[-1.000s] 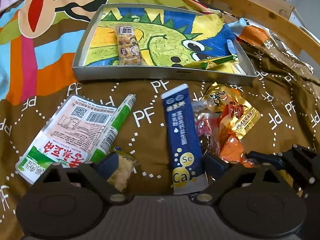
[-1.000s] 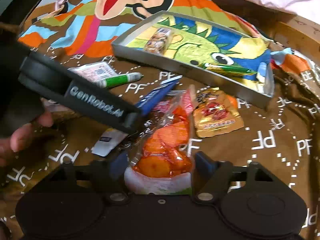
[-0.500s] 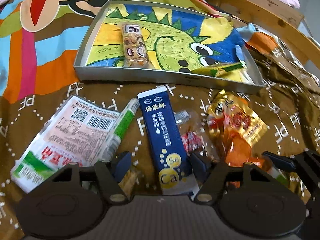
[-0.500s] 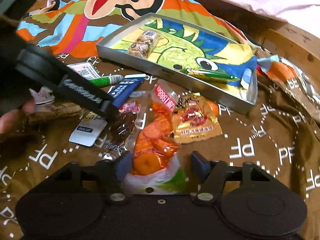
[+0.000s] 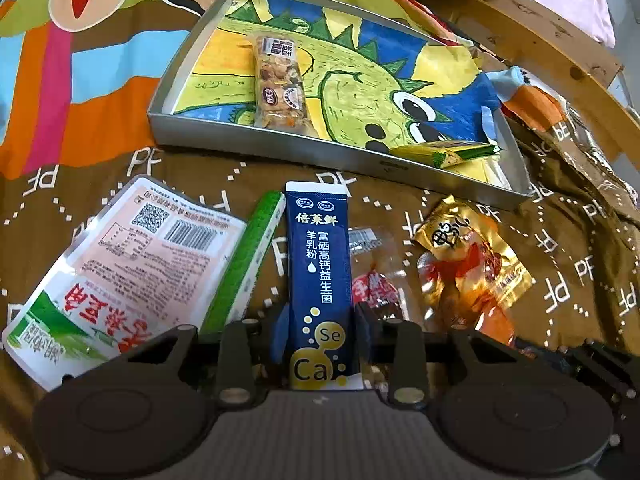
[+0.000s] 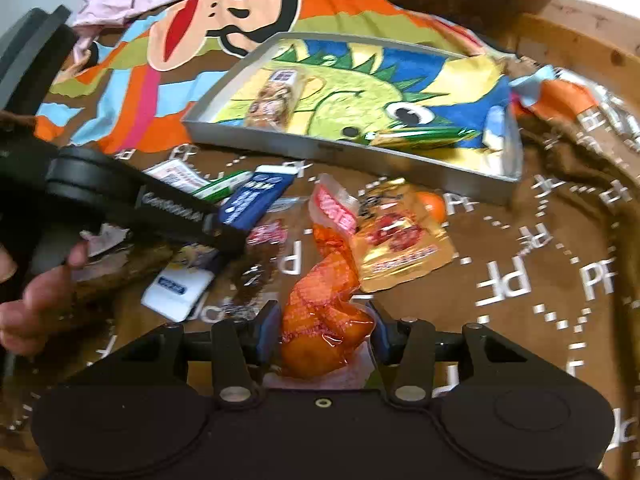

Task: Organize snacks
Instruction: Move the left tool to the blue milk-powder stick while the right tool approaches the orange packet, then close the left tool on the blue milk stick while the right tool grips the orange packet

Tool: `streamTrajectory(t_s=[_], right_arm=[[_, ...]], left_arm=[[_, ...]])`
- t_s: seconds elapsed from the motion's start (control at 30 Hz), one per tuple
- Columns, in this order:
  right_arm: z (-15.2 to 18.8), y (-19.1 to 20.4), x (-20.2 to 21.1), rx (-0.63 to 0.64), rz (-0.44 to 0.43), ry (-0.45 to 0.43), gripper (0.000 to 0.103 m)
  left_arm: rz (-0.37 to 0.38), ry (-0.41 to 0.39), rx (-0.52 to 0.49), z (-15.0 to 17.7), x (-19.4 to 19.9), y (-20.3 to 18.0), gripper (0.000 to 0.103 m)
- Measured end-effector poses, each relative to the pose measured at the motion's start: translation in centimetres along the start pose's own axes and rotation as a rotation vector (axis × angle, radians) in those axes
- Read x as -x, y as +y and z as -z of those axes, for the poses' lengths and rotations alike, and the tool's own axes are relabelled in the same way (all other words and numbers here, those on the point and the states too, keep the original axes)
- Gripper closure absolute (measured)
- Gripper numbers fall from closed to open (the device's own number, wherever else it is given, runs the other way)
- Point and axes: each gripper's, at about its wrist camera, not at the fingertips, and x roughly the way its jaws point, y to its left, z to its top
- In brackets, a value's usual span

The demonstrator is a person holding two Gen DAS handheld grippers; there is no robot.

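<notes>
My left gripper (image 5: 320, 334) is shut on the near end of a dark blue milk-powder sachet (image 5: 320, 276). My right gripper (image 6: 322, 332) is shut on an orange snack pack (image 6: 324, 320) whose far end lies toward the tray. A metal tray (image 5: 276, 142) with a dinosaur picture lies at the back; it holds a nut bar (image 5: 278, 80) and a green stick pack (image 5: 448, 152). The tray also shows in the right wrist view (image 6: 360, 152).
On the brown blanket lie a pink-and-white pouch (image 5: 128, 276), a green tube (image 5: 244, 264), a clear red-labelled snack (image 5: 376, 280) and a gold pack (image 5: 472, 268). The left gripper's body (image 6: 132, 204) crosses the right wrist view. A wooden bed frame (image 5: 560, 52) runs at the right.
Both grippers have closed: the left on the blue sachet, the right on the orange pack. The left gripper shifted right to centre on the sachet.
</notes>
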Motion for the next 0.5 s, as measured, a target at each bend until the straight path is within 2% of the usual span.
streamTrajectory(t_s=[0.1, 0.23, 0.4, 0.5], right_arm=[[0.2, 0.6, 0.2, 0.090, 0.062, -0.020, 0.054], [0.5, 0.7, -0.9, 0.118, 0.061, -0.021, 0.049], [0.5, 0.1, -1.4, 0.058, 0.029, -0.004, 0.056], [0.7, 1.3, -0.7, 0.131, 0.070, -0.025, 0.057]], left_arm=[[-0.016, 0.000, -0.011, -0.1, -0.3, -0.2, 0.064], [-0.025, 0.001, -0.035, -0.2, -0.8, -0.4, 0.061], [-0.017, 0.001, -0.006, -0.1, -0.3, -0.2, 0.067], [-0.005, 0.004, 0.015, 0.3, 0.6, -0.4, 0.069]])
